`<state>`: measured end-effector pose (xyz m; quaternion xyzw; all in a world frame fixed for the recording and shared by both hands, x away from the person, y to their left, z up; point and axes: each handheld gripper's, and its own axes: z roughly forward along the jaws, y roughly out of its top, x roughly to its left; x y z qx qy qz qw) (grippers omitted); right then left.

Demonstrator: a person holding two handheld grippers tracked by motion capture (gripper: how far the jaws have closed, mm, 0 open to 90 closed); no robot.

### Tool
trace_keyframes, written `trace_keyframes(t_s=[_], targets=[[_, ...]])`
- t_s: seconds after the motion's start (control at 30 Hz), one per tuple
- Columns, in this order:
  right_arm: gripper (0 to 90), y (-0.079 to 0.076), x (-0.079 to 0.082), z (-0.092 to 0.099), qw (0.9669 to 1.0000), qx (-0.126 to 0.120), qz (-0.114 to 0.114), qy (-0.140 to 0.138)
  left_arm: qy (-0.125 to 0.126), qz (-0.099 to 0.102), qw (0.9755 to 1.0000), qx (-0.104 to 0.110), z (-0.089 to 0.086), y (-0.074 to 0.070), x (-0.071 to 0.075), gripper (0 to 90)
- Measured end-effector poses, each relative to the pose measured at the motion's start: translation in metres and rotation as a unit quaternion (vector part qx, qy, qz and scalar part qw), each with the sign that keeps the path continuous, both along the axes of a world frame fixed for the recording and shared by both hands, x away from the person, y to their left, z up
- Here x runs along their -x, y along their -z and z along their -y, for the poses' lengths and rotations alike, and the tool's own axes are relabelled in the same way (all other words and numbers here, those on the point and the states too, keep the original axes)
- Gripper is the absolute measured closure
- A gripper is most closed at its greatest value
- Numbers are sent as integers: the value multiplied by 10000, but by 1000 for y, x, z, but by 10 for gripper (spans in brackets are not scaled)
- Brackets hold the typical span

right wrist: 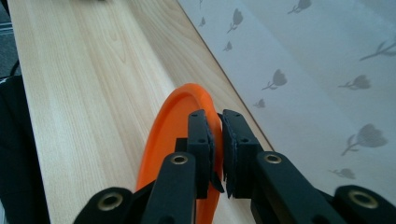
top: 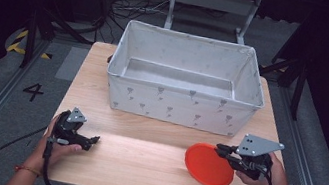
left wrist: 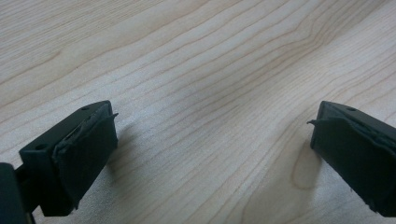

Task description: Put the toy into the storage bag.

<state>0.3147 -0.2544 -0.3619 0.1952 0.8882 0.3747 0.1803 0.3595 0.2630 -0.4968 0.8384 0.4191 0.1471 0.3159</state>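
An orange plate [top: 207, 164] hangs tilted above the wooden table [top: 140, 164] at the front right, its rim pinched by my right gripper [top: 222, 149]. In the right gripper view the two black jaws are shut on the edge of the orange plate [right wrist: 173, 126], midway at the right gripper [right wrist: 218, 140]. My left gripper [top: 93, 139] rests low over the table at the front left. In the left gripper view its jaws stand wide apart around the left gripper [left wrist: 210, 135], with bare wood between them.
A large white fabric bin [top: 181, 103] with a grey flower print stands at the back middle of the table, open at the top. Its printed wall [right wrist: 317, 70] runs close beside the plate. Black frames and cables lie beyond the table.
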Motion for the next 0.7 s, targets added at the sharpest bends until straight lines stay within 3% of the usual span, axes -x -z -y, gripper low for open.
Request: trace_keyframes(t_s=[0.27,0.43,0.5,0.67,0.7], targets=[[829,-26,2,4,9997,25,236,-6,1,0,10000,0,0,0,0,9],[829,-53,1,10,9993,-46,374,-27,3,0,10000,-2,0,0,0,9],[829,-56,1,11,9992,-46,390,-41,3,0,10000,-1,0,0,0,9],[829,-88,0,17,9983,-92,582,-31,3,-1,10000,-1,0,0,0,8],[829,-88,0,17,9983,-92,582,-31,3,-2,10000,1,0,0,0,8]])
